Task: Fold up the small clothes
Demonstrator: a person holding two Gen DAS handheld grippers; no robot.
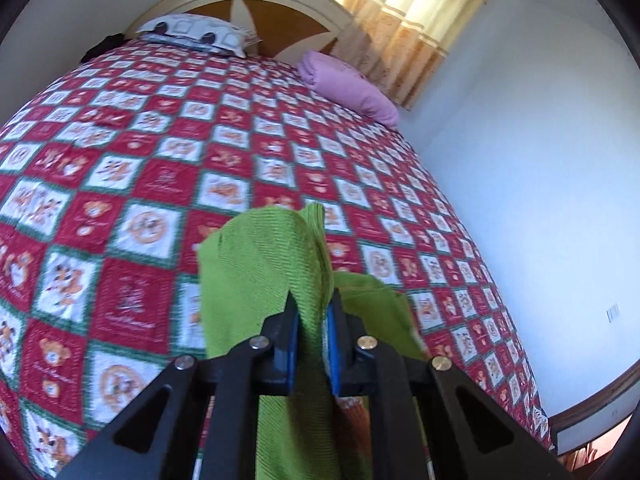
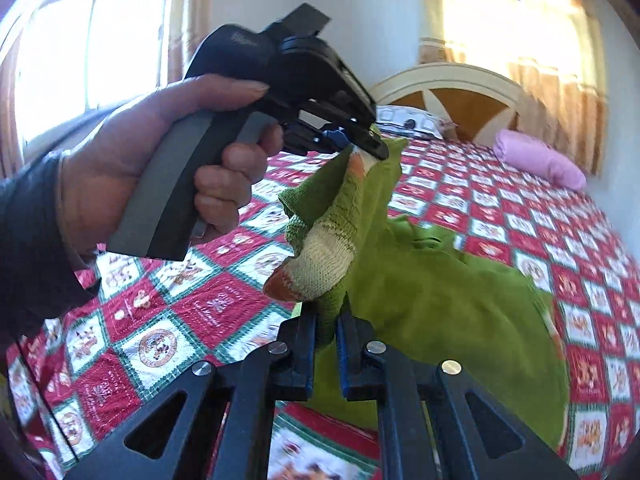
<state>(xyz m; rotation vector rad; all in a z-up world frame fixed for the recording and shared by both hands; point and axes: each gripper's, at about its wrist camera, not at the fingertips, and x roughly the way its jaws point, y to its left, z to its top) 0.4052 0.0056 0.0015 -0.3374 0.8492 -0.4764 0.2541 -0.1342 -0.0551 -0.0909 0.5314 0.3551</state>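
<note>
A small green knitted garment point(image 2: 432, 304) with cream and orange trim hangs in the air over the bed, held at two places. In the left wrist view my left gripper point(image 1: 313, 300) is shut on a fold of the green garment point(image 1: 260, 264), which drapes up and over the fingers. In the right wrist view my right gripper point(image 2: 326, 312) is shut on a green edge beside a cream and orange cuff point(image 2: 316, 268). The left gripper point(image 2: 370, 146), held by a hand point(image 2: 160, 160), pinches the cloth higher up and further away.
Below lies a bed with a red, white and green checked quilt point(image 1: 160, 184). A patterned pillow point(image 1: 200, 34) and a folded pink cloth point(image 1: 348, 88) sit by the headboard point(image 2: 452, 88). A white wall point(image 1: 540, 160) runs along the bed's right side; curtained windows behind.
</note>
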